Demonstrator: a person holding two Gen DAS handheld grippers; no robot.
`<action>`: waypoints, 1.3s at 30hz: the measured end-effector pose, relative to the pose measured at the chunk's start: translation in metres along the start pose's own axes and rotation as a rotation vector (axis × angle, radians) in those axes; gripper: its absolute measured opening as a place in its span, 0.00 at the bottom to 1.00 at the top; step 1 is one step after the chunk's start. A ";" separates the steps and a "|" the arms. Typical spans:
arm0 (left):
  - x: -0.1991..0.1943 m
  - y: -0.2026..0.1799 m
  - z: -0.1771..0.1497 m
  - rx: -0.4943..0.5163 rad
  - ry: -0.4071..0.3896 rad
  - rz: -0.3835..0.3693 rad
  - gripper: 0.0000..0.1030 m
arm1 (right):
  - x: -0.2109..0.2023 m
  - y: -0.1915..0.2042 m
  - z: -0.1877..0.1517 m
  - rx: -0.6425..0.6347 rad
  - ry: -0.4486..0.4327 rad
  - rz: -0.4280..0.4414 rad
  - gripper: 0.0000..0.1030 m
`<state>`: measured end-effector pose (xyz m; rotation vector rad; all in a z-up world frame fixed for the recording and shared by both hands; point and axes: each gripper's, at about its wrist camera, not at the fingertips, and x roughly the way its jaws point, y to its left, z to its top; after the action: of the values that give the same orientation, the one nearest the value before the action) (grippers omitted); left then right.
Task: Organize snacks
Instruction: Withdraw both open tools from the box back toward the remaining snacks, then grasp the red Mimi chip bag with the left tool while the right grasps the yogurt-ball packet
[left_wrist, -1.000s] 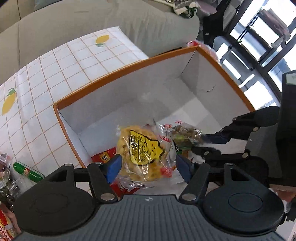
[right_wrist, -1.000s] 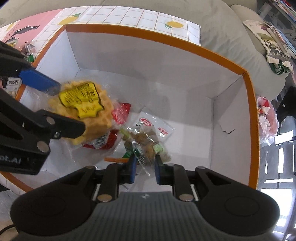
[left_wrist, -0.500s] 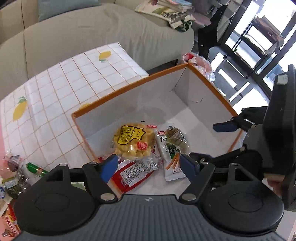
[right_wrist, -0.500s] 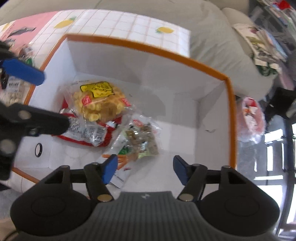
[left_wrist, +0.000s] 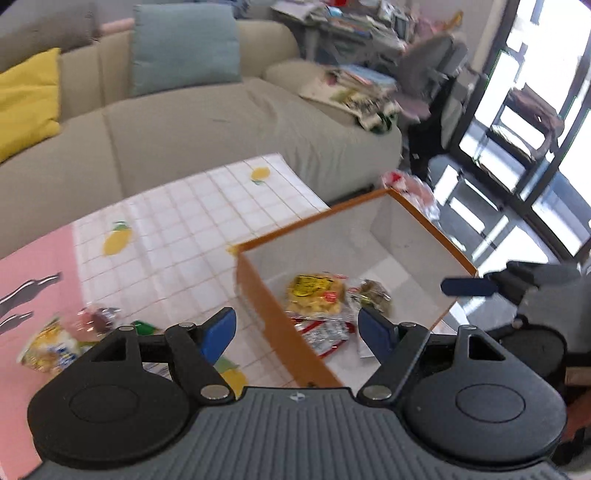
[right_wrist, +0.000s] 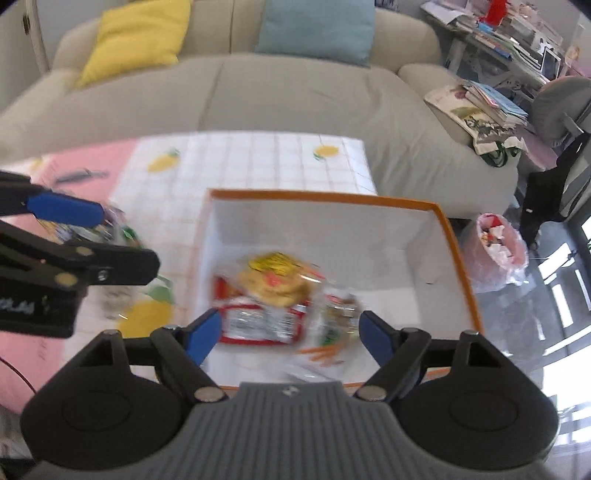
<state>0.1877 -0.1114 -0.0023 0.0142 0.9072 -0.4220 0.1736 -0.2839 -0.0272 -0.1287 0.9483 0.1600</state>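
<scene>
An orange-rimmed white box (left_wrist: 432, 236) (right_wrist: 458, 258) stands on the table. Inside it lie a yellow waffle pack (left_wrist: 314, 295) (right_wrist: 275, 277), a red packet (left_wrist: 323, 334) (right_wrist: 260, 325) and a clear pack of brown snacks (left_wrist: 373, 291) (right_wrist: 341, 310). My left gripper (left_wrist: 297, 328) is open and empty, raised above the box's left wall. My right gripper (right_wrist: 290, 332) is open and empty, raised above the box's near side. Loose snack packs (left_wrist: 62, 339) (right_wrist: 92, 230) lie on the table left of the box.
The table has a lemon-print checked cloth (left_wrist: 184, 221) and a pink mat (left_wrist: 33, 266). A beige sofa (right_wrist: 258, 92) with yellow and teal cushions stands behind. A pink-bagged waste bin (right_wrist: 496, 251) stands right of the box. Cluttered books (right_wrist: 491, 103) lie at the right.
Both grippers have let go of their snacks, opened, and pulled up and back from the box. The waffle pack and the brown snack pack now lie on the box floor.
</scene>
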 end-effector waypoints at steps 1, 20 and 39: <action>-0.007 0.006 -0.005 -0.013 -0.018 0.013 0.85 | -0.004 0.008 -0.003 0.012 -0.018 0.003 0.78; -0.061 0.131 -0.121 -0.311 -0.072 0.230 0.84 | -0.004 0.134 -0.037 0.172 -0.114 0.131 0.78; -0.046 0.180 -0.162 -0.348 -0.059 0.221 0.84 | 0.060 0.191 -0.048 0.070 -0.031 0.152 0.78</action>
<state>0.1044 0.1007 -0.0977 -0.2135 0.9000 -0.0559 0.1329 -0.1003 -0.1116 0.0107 0.9316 0.2675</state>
